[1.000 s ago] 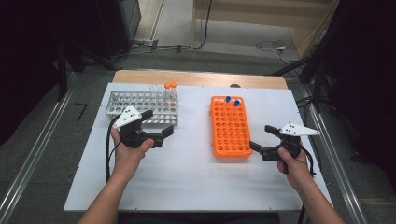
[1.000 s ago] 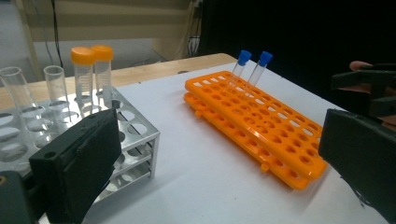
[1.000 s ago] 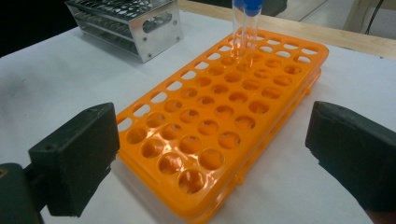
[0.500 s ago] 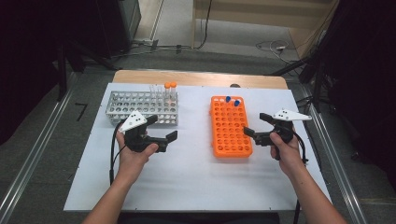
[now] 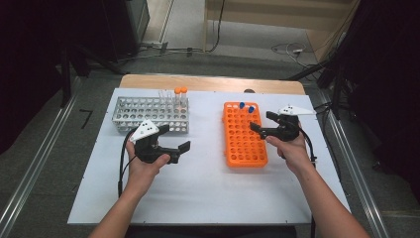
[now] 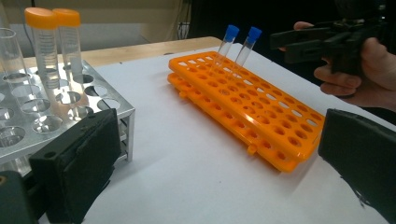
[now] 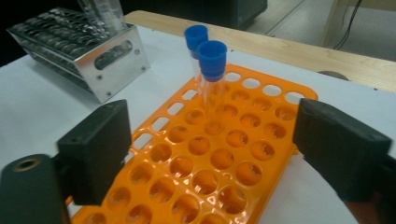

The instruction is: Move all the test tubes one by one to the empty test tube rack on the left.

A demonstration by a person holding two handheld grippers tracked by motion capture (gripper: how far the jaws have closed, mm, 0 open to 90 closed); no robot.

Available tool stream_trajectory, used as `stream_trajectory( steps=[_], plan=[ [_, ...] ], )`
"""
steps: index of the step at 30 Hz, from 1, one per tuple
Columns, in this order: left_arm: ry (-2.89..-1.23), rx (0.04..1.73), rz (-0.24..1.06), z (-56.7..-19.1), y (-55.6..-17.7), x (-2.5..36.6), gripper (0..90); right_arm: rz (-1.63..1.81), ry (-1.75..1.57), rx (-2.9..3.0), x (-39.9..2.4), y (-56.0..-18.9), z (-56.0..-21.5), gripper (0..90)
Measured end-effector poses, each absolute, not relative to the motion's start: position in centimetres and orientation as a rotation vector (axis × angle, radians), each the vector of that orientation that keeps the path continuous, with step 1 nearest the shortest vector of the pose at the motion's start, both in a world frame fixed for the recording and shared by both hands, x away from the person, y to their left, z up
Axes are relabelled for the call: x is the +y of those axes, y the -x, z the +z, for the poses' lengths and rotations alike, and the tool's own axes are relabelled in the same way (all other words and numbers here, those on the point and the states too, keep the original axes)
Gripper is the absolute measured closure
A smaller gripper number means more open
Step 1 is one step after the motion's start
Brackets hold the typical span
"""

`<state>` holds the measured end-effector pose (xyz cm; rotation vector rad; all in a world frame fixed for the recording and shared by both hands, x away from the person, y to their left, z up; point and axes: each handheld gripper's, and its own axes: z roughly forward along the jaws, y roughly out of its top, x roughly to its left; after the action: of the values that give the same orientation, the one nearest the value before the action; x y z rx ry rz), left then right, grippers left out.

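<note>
An orange rack (image 5: 243, 136) lies right of centre on the white table, with two blue-capped tubes (image 5: 241, 105) upright near its far end. My right gripper (image 5: 261, 121) hovers over the rack's far right part, its jaws pointing left at those tubes. In the right gripper view the blue-capped tubes (image 7: 212, 58) stand just ahead of my right gripper (image 7: 212, 135). Its jaws have just been closing a little and stand open, with nothing pressed between them. My left gripper (image 5: 181, 151) is open and empty, in front of the metal rack (image 5: 151, 113).
The metal rack holds two orange-capped tubes (image 6: 51, 18) and some clear tubes at its far right. Bare white table (image 5: 198, 188) lies between the racks and toward the near edge. A wooden strip (image 5: 208, 82) borders the far side.
My right gripper has moved left and away from me, from beside the orange rack to over its far end near the blue-capped tubes. The left gripper has barely shifted.
</note>
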<state>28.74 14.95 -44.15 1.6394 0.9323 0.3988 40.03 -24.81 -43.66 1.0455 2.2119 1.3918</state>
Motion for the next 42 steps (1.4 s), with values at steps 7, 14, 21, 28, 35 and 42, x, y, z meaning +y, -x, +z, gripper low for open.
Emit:
stream_trajectory(
  steps=[7, 14, 21, 28, 35, 42],
  plan=[
    [-1.637, 0.93, 0.395, -44.2, -28.7, 14.9, 0.0, 1.382, -1.076, 2.213, -24.2, -42.1, -44.1, 42.6],
    [-1.637, 0.933, 0.394, -44.2, -28.7, 15.0, 0.0, 1.381, -1.103, 2.27, -23.2, -43.2, -44.7, 51.7],
    [-1.64, 0.929, 0.391, -44.2, -28.7, 14.8, 0.0, 1.302, -1.098, 2.333, -22.5, -44.1, -45.9, 60.3],
    [-1.643, 0.932, 0.39, -44.2, -28.7, 14.7, 0.0, 1.259, -1.054, 2.376, -21.8, -44.4, -46.5, 66.5],
    [-1.647, 0.926, 0.389, -44.3, -28.7, 14.6, 0.0, 1.222, -0.986, 2.358, -21.1, -44.2, -46.6, 74.2],
    [-1.649, 0.926, 0.388, -44.3, -28.7, 14.5, 0.0, 1.28, -0.98, 2.32, -21.3, -43.9, -45.9, 74.5]
  ],
)
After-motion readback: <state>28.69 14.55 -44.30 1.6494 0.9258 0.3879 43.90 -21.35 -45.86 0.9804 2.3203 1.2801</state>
